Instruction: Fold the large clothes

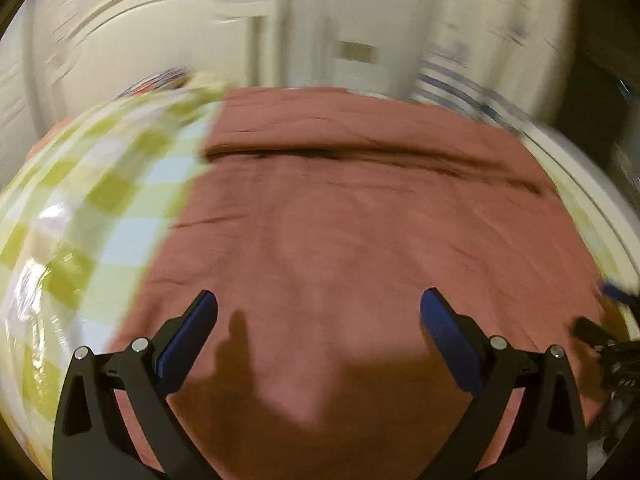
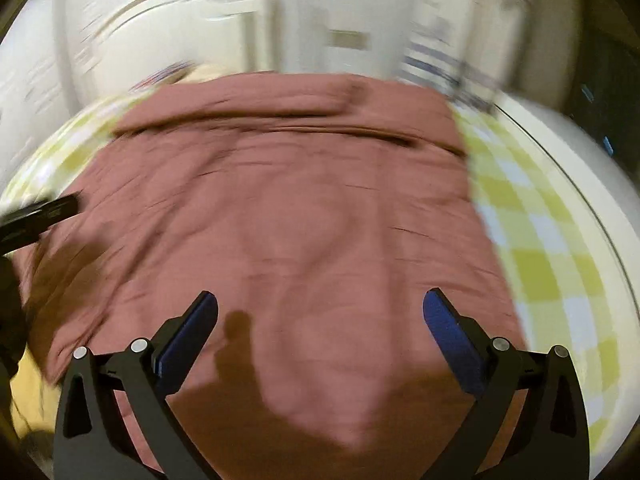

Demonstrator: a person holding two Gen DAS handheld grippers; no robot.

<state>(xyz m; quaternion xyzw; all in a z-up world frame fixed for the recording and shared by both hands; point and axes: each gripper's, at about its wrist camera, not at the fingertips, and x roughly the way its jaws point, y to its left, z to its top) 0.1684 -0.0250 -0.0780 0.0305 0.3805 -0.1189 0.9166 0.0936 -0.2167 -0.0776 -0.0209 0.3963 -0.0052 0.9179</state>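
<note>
A large dusty-red garment (image 1: 360,216) lies spread flat on a green-and-white checked cloth (image 1: 92,208). A fold runs across its far part (image 1: 360,152). My left gripper (image 1: 318,304) hovers open above the garment's near part, nothing between its blue pads (image 1: 188,336). In the right wrist view the same garment (image 2: 288,220) fills the middle, and my right gripper (image 2: 320,304) is open above its near part, empty. The left gripper's black finger (image 2: 40,212) shows at the left edge; the right gripper (image 1: 600,328) shows at the right edge of the left wrist view.
The checked cloth (image 2: 540,248) covers a table with a white rim (image 2: 592,200) on the right. White doors and wall (image 1: 160,40) stand behind. A blue-striped cloth (image 1: 460,88) lies at the far right. Something yellow (image 2: 28,392) sits at the near left. Both views are motion-blurred.
</note>
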